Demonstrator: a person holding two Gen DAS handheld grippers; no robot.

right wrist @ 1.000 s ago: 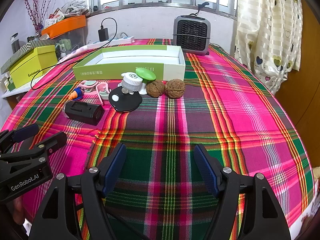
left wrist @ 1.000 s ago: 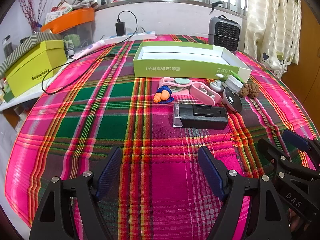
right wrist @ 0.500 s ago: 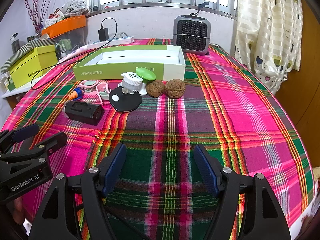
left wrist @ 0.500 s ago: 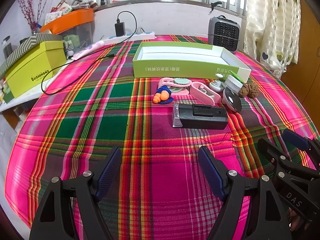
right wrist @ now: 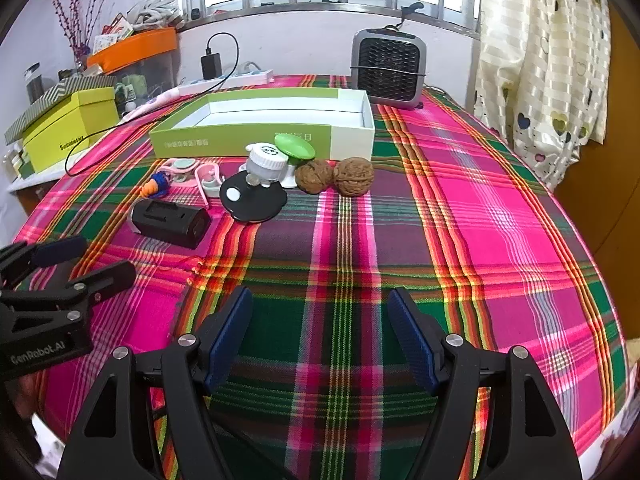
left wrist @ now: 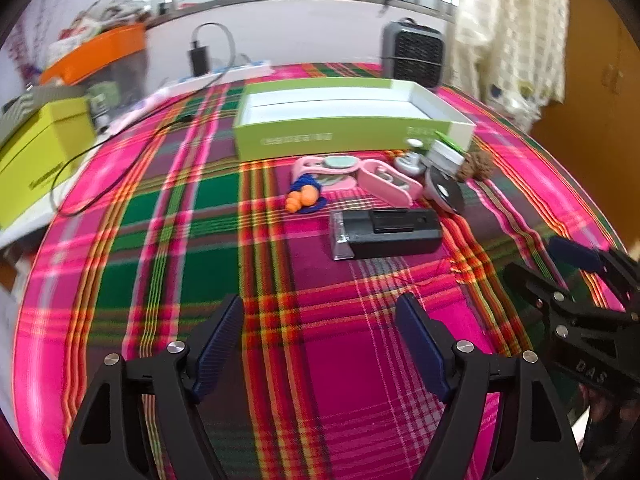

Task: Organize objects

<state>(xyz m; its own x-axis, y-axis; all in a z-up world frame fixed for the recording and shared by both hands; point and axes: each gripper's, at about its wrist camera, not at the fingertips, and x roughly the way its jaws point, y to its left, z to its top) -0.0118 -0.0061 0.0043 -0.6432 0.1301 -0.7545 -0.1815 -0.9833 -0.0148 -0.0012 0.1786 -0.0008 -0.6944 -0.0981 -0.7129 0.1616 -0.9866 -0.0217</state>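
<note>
An open green and white box stands on the plaid tablecloth. In front of it lie a black rectangular device, an orange and blue toy, pink cases, a black disc, a white and green bottle and two walnuts. My left gripper is open and empty, near the front edge, short of the device. My right gripper is open and empty, to the right of it.
A grey fan heater stands behind the box. A yellow-green shoebox, an orange-lidded bin, and a power strip with charger and cable are at the left. A curtain hangs at the right.
The left wrist view has shifted and blurred slightly, showing small motion of the left gripper. The right gripper and the objects have not moved.
</note>
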